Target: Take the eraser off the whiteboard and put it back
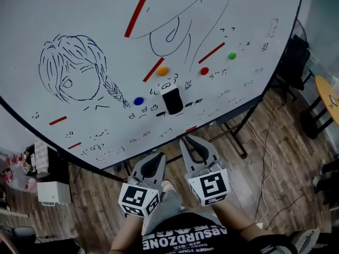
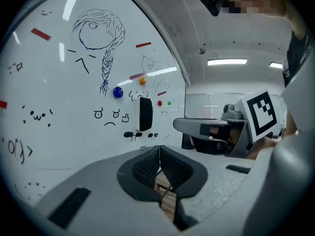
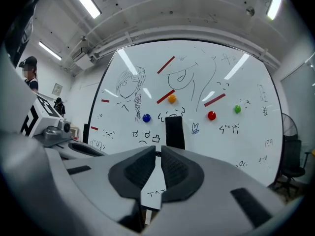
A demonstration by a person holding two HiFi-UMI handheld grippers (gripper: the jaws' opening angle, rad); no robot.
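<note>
The black eraser (image 1: 172,100) clings upright to the low middle of the whiteboard (image 1: 106,15), amid small doodles. It appears again in the left gripper view (image 2: 145,113) and, straight ahead, in the right gripper view (image 3: 175,132). Both grippers hang in front of the board's lower edge, apart from the eraser. My right gripper (image 1: 192,139) points at the board just below the eraser, and its jaws (image 3: 158,151) stand together with nothing between them. My left gripper (image 1: 159,156) sits beside it to the left, its jaws (image 2: 159,149) also shut and empty.
Round magnets dot the board: blue (image 1: 139,101), orange (image 1: 162,71), red (image 1: 204,71), green (image 1: 232,56). The board's stand legs (image 1: 237,142) rest on the wood floor. A white box (image 1: 53,192) stands at the left, a round table (image 1: 328,97) and dark chairs at the right.
</note>
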